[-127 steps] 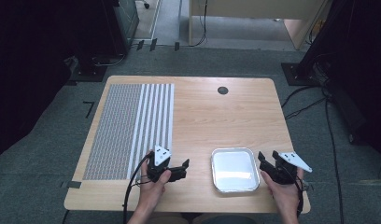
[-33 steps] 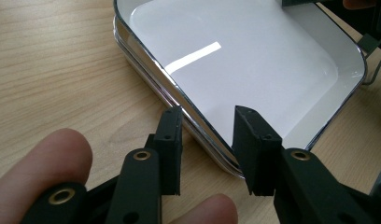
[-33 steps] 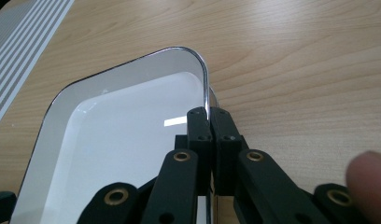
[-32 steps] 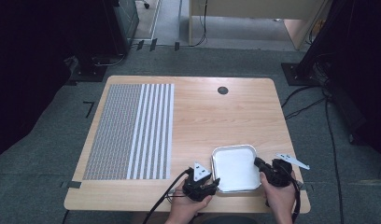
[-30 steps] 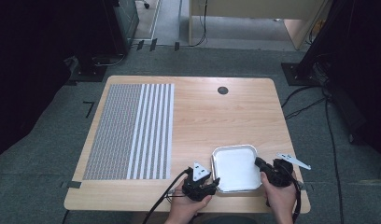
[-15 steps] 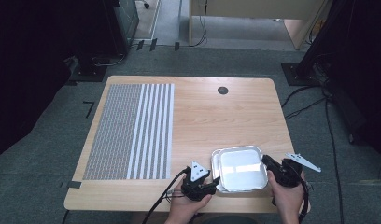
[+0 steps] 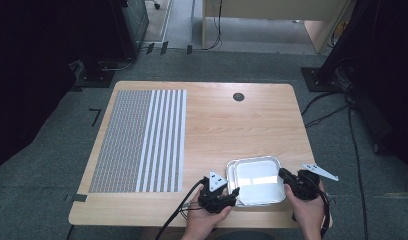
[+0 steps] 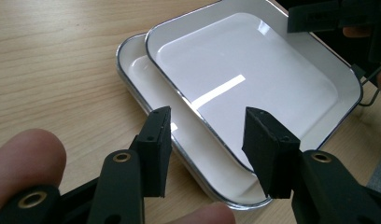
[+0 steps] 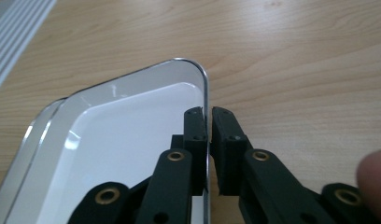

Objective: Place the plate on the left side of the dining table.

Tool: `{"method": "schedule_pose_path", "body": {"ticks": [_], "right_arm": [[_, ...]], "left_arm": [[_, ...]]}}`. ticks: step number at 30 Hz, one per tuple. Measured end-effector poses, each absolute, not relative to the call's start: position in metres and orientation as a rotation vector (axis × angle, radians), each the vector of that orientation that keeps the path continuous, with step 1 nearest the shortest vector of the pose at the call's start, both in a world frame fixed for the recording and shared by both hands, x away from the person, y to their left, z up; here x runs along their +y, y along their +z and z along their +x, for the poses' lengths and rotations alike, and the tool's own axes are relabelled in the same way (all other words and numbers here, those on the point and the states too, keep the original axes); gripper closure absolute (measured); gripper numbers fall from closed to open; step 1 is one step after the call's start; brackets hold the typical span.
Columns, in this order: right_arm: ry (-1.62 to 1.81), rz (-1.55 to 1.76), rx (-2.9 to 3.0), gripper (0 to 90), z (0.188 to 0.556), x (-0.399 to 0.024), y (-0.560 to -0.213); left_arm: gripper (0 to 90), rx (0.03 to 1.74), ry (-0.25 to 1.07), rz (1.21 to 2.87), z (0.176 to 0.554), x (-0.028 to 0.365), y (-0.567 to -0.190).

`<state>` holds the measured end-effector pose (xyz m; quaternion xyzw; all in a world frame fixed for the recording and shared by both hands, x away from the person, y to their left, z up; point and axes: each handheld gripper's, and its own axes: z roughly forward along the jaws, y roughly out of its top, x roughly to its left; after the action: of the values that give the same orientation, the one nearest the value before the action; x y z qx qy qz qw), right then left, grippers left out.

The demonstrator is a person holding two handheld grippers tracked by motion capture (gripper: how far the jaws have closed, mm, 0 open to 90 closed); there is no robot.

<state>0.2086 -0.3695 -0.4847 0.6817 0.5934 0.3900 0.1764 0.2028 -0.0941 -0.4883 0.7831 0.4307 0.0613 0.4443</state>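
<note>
Trays now lie offset: right gripper [image 9: 208,140] fingers pinch the upper tray [image 9: 132,154]; left gripper [image 8: 207,149] fingers have just opened.

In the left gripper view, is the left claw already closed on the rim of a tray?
No: the left claw stands open, its jaws apart over the near edges of the two white trays without pinching either.
</note>
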Motion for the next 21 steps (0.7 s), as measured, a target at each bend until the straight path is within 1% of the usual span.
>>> {"method": "schedule_pose_path", "body": {"ticks": [6,8,17,21], "right_arm": [[1.116,1.959,1.660,89.1,0.209,-0.370,-0.486],[1.133,1.972,1.647,89.4,0.210,-0.371,-0.487],[1.235,2.076,1.576,89.8,0.211,-0.379,-0.494],[1.262,2.090,1.571,89.8,0.211,-0.381,-0.495]], "left_arm": [[53.5,1.104,0.178,1.957,0.205,-0.104,-0.491],[54.0,1.134,0.193,1.950,0.208,-0.107,-0.491],[54.1,1.142,0.196,1.955,0.210,-0.115,-0.489],[57.8,1.154,0.201,1.955,0.213,-0.119,-0.488]]}}
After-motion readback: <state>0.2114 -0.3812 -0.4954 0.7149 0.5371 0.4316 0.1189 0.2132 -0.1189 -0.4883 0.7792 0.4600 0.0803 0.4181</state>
